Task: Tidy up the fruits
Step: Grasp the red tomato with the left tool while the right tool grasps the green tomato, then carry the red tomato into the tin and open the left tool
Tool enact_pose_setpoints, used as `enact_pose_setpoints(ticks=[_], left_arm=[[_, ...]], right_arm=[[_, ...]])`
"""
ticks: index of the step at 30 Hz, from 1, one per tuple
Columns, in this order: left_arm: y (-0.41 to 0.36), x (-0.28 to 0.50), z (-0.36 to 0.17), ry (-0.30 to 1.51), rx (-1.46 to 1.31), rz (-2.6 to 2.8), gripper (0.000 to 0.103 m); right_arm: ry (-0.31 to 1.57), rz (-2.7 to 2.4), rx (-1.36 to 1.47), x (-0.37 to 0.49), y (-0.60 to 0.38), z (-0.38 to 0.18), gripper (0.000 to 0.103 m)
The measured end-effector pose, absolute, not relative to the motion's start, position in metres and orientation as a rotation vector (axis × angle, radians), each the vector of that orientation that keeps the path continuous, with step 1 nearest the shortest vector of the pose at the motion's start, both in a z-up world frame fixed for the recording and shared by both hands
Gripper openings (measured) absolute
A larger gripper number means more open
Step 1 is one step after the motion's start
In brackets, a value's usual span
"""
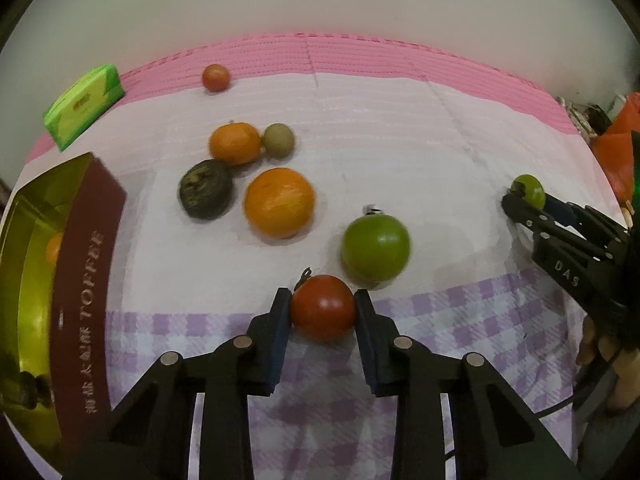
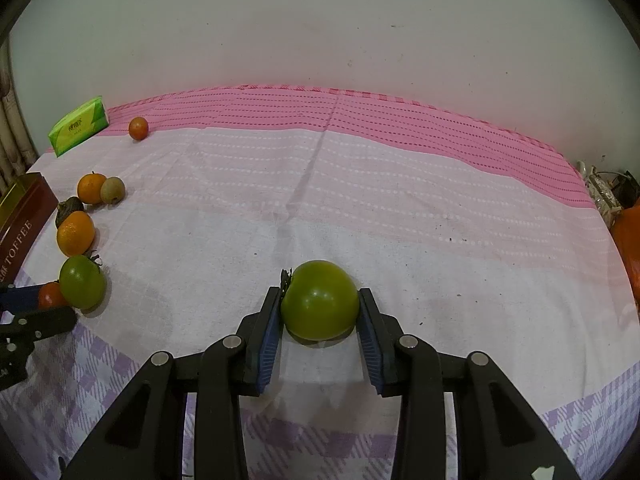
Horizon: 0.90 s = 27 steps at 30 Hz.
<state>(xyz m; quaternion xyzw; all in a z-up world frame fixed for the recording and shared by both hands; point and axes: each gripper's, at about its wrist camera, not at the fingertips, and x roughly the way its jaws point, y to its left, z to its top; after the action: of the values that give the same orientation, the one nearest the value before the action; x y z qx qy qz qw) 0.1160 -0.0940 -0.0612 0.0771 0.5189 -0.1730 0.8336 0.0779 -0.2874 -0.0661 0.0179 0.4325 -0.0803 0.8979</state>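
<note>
My left gripper is shut on a red tomato that rests on the checked edge of the cloth. My right gripper is shut on a green tomato farther right on the cloth. The left wrist view shows that same gripper and its tomato at the right. Loose fruits lie between and beyond them: another green tomato, a large orange, a small orange, a tan round fruit, a dark wrinkled fruit and a small red tomato.
A gold and maroon toffee tin stands open at the left with an orange fruit inside. A green tissue pack lies at the back left. A white wall runs behind the pink cloth edge. Orange clutter sits far right.
</note>
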Motion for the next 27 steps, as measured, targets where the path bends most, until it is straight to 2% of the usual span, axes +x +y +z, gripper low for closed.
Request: enact_pose_setpoints(ticks=[8,15,21,27], left_arm=[[-0.054,0.106,-0.033,1.041,0.182,-0.305,0.032],[0.034,0.123,0.0,0.999,0.166,-0.136,0.032],[0.113,0.145,-0.015,1.128,0.086,0.001,0.032],[0.14,0.147,-0.041,1.201,0.05,0.051,0.032]], right_arm=[[0.894,-0.165,0.039,0.078,-0.288,-0.067,0.035],[0.893,-0.168,0.032,0.076,-0.29,-0.07,0.035],[0.893,-0.171,0.025,0.078,-0.288,-0.072,0.035],[0.893,-0.171,0.024,0.078,-0.287,-0.073,0.035]])
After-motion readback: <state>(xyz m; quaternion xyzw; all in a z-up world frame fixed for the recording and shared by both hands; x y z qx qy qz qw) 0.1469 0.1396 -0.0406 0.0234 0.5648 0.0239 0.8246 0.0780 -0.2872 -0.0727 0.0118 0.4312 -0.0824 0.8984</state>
